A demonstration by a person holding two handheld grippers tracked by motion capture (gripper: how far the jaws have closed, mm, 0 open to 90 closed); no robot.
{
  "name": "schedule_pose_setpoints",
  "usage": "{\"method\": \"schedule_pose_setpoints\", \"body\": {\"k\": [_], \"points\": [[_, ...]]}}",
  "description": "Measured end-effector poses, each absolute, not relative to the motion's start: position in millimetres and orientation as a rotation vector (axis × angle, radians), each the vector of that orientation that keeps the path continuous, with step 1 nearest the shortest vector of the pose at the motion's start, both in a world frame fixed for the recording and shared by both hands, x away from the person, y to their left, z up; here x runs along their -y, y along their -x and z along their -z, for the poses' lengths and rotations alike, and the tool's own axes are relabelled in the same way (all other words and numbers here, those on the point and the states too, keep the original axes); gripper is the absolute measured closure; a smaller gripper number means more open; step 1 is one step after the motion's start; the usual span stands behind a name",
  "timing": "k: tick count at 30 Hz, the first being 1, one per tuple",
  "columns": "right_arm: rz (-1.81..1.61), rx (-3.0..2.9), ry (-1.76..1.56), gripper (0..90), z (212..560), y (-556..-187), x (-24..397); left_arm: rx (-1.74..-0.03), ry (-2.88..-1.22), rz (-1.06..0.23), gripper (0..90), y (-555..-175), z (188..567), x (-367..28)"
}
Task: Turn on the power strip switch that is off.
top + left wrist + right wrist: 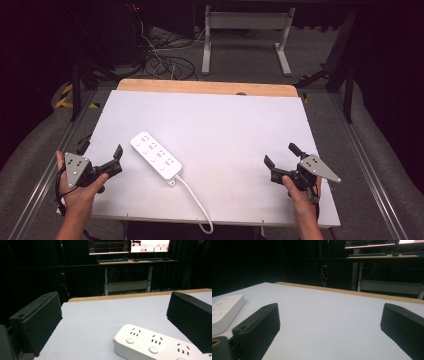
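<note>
With both jaws released, the left hand-held gripper [116,161] should approach the power strip [156,157], lying at its 3 o'clock on the counter [235,125], squarely across its width, while the right hand-held gripper [281,160] waits.

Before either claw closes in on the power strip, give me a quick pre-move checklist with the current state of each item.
1. Left claw open: ok, jaws stand wide apart.
2. Right claw open: ok, nothing between its jaws.
3. Power strip flat on the white table: ok.
4. Strip free of both claws: ok, the left one is close beside it, not touching.
5. Cord slack: ok, it trails over the near edge.
6. Cord plugged in below: cannot tell.
</note>
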State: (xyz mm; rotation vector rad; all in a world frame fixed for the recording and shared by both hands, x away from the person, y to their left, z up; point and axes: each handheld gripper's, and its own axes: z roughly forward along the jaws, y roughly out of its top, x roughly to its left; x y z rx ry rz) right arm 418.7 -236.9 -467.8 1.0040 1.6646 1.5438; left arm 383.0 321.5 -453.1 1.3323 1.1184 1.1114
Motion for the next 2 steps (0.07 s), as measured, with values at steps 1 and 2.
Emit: {"method": "schedule_pose_setpoints", "body": {"k": [1,2], "points": [[-1.544,-1.667,-1.007,3.3,468.0,-418.9,236.6,-1.120,-1.332,-1.111,0.5,-383.6,453.2,-321.8],[-1.542,-1.670,-1.005,3.3,468.3,-419.5,236.4,-1.122,-1.334,-1.112,0.5,-384.1,453.3,-322.4]]}}
